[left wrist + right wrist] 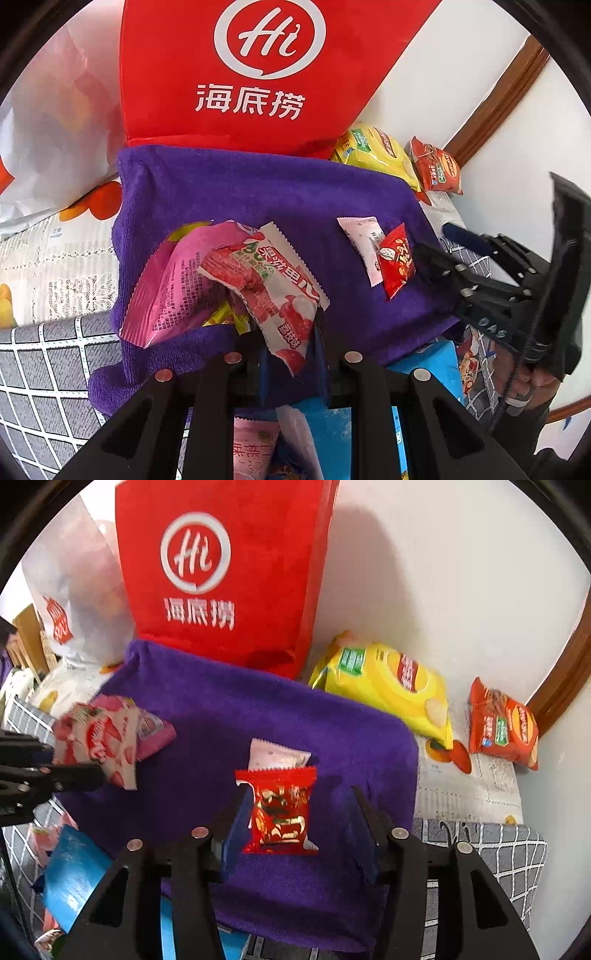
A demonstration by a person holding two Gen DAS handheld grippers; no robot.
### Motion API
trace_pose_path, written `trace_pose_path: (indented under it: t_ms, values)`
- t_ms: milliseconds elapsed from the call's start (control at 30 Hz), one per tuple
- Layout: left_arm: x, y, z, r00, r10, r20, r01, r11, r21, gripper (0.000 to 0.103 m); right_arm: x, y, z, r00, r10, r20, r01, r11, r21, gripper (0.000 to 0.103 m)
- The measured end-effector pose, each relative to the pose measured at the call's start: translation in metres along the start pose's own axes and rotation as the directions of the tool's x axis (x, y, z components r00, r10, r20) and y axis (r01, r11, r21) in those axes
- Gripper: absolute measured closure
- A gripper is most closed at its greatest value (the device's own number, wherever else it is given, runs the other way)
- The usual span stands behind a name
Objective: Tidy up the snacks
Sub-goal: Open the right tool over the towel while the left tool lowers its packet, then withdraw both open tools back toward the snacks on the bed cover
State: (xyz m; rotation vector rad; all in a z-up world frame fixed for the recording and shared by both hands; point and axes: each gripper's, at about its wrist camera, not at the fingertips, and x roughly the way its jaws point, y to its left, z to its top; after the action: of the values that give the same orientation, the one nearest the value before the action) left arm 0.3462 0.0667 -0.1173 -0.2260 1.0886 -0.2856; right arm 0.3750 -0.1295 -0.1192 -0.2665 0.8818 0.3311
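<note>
A purple towel (258, 192) covers the surface; it also shows in the right wrist view (295, 716). My left gripper (291, 354) is shut on a red-and-white strawberry snack packet (273, 291) and holds it above the towel, over a pink packet (173, 273). The packet also shows in the right wrist view (99, 742). My right gripper (295, 823) is open, its jaws on either side of a small red packet (280, 812) that lies on the towel, overlapping a white packet (277, 757). In the left wrist view the red packet (395, 258) lies by the right gripper (424, 258).
A red Haidilao bag (221, 572) stands behind the towel, with a white bag (74, 602) to its left. A yellow chips bag (388, 686) and an orange chips bag (502, 727) lie at the right by the wall. A blue package (74, 871) and more snacks lie at the front left.
</note>
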Motion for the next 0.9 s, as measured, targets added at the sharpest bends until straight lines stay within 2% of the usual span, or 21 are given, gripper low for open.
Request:
trace_pose_path:
  t_ms: [167, 267, 433, 667, 800, 900]
  values:
    - [-0.001, 0.0, 0.0, 1.0, -0.001, -0.006, 0.001, 1.0, -0.007, 0.083, -0.016, -0.003, 0.006, 0.998, 0.025, 0.059, -0.027, 0.999, 0.04, 0.047]
    - [-0.004, -0.001, 0.0, 1.0, 0.005, 0.007, -0.005, 1.0, -0.006, 0.077, -0.026, -0.005, 0.008, 0.996, 0.017, 0.088, -0.022, 0.998, 0.052, 0.043]
    - [-0.023, -0.008, 0.002, 0.998, -0.007, 0.062, 0.006, 1.0, 0.015, 0.057, -0.037, -0.006, 0.007, 0.993, 0.037, 0.11, -0.046, 0.996, 0.081, 0.042]
    - [-0.046, -0.013, 0.004, 0.993, -0.036, 0.112, 0.032, 0.999, 0.033, 0.055, -0.059, 0.0, 0.005, 0.987, 0.02, 0.161, -0.037, 0.994, 0.102, 0.042]
    - [-0.058, -0.017, 0.003, 0.989, -0.043, 0.139, 0.038, 0.998, 0.042, 0.055, -0.074, -0.001, -0.006, 0.984, 0.006, 0.178, -0.028, 0.992, 0.123, 0.037]
    - [-0.067, -0.021, 0.002, 0.985, -0.05, 0.162, 0.042, 0.998, 0.047, 0.055, -0.083, -0.004, -0.02, 0.983, -0.029, 0.179, 0.008, 0.993, 0.117, 0.036]
